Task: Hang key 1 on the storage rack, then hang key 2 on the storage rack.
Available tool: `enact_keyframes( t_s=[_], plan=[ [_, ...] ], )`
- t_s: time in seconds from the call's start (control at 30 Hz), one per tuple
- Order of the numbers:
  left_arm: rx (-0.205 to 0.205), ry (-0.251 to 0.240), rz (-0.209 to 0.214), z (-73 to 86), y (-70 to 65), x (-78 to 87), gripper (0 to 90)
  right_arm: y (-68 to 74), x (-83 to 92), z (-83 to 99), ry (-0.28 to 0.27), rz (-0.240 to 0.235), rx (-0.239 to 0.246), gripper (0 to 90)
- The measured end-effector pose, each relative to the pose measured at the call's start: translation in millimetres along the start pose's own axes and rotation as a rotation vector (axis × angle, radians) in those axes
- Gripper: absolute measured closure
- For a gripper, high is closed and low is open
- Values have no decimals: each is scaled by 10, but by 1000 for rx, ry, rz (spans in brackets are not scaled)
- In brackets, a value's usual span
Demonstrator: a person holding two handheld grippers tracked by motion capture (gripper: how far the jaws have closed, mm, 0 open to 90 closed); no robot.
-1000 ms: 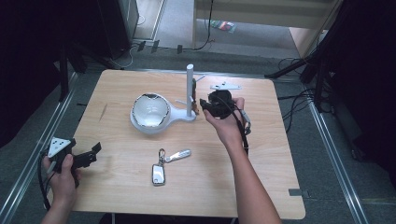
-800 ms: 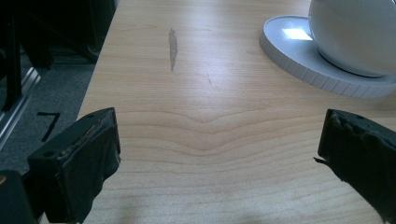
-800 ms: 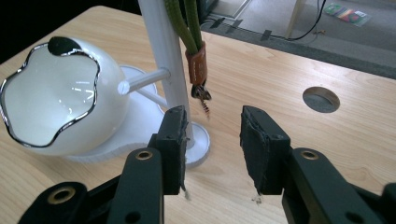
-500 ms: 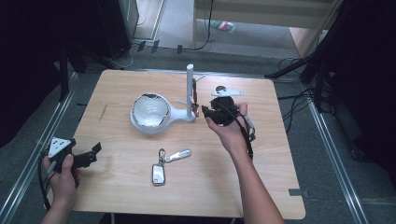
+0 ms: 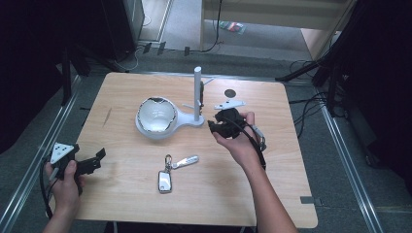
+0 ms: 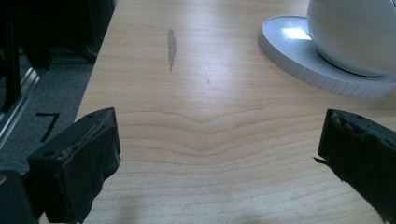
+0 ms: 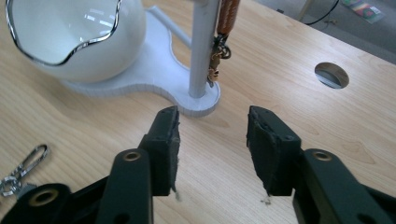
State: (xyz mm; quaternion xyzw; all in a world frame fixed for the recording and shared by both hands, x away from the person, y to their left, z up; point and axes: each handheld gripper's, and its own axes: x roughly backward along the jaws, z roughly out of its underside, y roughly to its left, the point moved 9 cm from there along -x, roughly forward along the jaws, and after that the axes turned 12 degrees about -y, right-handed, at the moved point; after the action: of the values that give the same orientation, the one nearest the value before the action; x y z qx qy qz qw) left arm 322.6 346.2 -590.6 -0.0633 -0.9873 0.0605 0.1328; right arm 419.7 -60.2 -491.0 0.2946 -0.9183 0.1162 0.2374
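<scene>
A: Keychain (image 7: 223, 28) hangs on the white post (image 5: 197, 94), long axis straight down, just ahead of your right gripper (image 7: 212, 135).

B: Its jaws?

A: Partly apart, just been opening, nothing between them (the strap hangs beyond the tips). Your left gripper (image 6: 219, 154) waits wide and empty at the table's (image 5: 272, 189) near left edge, well apart. Car key (image 5: 165, 180) lies nearer you.

White bowl (image 5: 156, 116) with silvery wavy rim, white stand (image 5: 197, 97), pale wooden table (image 5: 272, 160).
</scene>
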Motion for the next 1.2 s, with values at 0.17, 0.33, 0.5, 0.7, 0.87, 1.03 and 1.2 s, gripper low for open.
enact_keyframes(
  t_s=[0.17,0.33,0.5,0.7,0.87,1.03,1.2],
  plan=[
    [0,-1,0,0,2,-1,0,84,-42,85,43,-12,96,492],
    [0,0,-1,0,1,1,0,151,-68,120,60,-39,125,467],
    [0,-1,1,0,1,-1,0,218,-83,151,74,-68,161,454],
    [0,-1,1,-1,0,1,0,303,-100,199,79,-106,177,449],
    [4,-4,2,-1,0,6,0,384,-117,284,86,-145,194,437],
    [2,-3,1,0,0,4,0,494,-135,398,116,-195,219,422],
    [1,-4,2,-1,-3,5,0,591,-168,520,150,-229,264,423]
  ],
)
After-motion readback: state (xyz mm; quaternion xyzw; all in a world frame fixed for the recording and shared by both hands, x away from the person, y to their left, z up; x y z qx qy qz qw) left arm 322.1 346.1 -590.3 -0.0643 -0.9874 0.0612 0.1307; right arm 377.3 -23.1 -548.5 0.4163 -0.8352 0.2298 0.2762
